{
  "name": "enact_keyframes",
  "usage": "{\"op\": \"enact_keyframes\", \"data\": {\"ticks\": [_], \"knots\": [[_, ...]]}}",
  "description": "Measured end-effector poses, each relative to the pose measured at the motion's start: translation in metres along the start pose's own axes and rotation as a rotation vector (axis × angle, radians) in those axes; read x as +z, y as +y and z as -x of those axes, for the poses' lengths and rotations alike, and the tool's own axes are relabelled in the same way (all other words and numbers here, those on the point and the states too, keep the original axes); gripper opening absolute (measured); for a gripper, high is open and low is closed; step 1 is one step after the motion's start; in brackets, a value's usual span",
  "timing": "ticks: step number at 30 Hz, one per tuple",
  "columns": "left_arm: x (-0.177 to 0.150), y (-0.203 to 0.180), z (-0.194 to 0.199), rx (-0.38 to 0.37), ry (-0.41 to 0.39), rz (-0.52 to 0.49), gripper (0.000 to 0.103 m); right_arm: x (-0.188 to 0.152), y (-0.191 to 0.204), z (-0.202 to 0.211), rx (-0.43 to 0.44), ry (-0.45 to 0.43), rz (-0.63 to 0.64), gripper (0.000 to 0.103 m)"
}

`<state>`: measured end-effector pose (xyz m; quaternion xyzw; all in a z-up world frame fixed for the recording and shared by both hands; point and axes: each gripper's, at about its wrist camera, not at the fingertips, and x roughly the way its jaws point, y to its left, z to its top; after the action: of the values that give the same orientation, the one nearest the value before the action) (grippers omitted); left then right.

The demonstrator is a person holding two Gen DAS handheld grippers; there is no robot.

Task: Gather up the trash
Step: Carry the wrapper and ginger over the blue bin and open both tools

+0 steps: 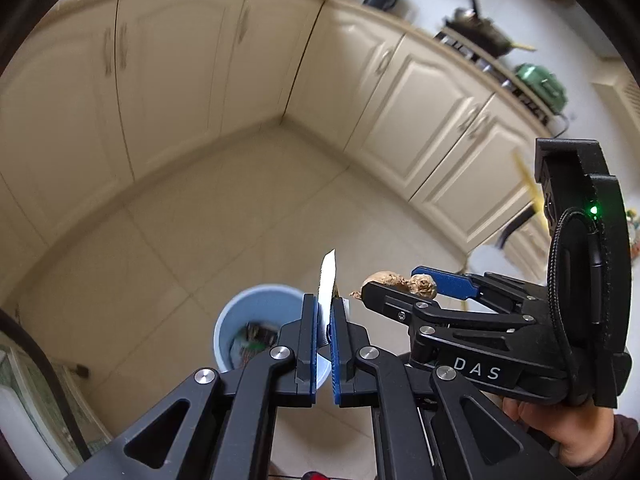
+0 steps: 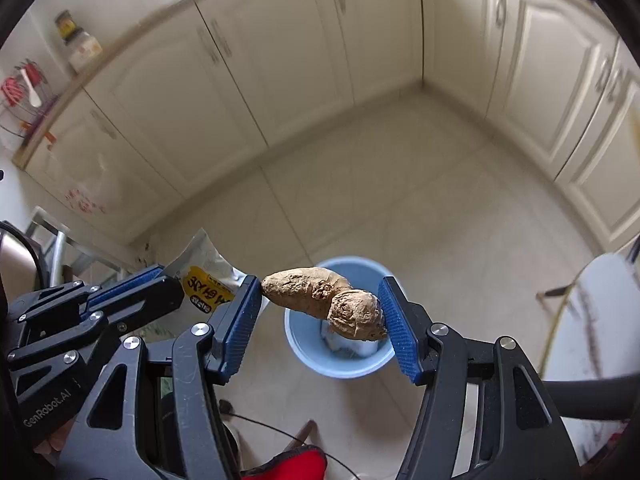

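My left gripper (image 1: 325, 312) is shut on a flat white packet (image 1: 327, 280), seen edge-on and sticking up between the blue pads. In the right wrist view that packet (image 2: 204, 276) shows a yellow label and sits in the left gripper (image 2: 170, 274) at the left. My right gripper (image 2: 320, 304) is shut on a lumpy brown piece of ginger (image 2: 324, 300), held end to end between the pads. Both grippers hang above a light blue bin (image 2: 340, 360) on the tiled floor. In the left wrist view the bin (image 1: 240, 320) holds some wrappers, and the right gripper (image 1: 394, 286) carries the ginger (image 1: 404, 282).
Cream cabinet doors (image 2: 280, 72) wrap around the beige tiled floor (image 1: 224, 208). A stove with a wok (image 1: 478, 28) and a green pot (image 1: 542, 82) stands on the counter at upper right. A white bag (image 2: 592, 320) lies at the right. A hand (image 1: 568, 428) holds the right gripper.
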<state>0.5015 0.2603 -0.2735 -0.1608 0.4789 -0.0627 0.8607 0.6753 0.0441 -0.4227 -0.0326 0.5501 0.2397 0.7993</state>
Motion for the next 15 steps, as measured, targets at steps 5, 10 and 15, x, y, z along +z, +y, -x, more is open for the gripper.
{"op": "enact_keyframes", "data": {"ticks": [5,10,15], "knots": [[0.018,0.019,-0.045,0.008,0.078,0.023,0.002,-0.001,-0.015,-0.053,0.011,0.074,-0.046,0.059],[0.04,0.029,-0.083,0.018,0.122,0.034,0.002,-0.002,-0.027,-0.076,-0.024,0.099,-0.059,0.075],[0.049,0.027,-0.113,0.041,0.16,0.034,0.002,0.0,-0.041,-0.076,-0.077,0.088,-0.085,0.081]]}}
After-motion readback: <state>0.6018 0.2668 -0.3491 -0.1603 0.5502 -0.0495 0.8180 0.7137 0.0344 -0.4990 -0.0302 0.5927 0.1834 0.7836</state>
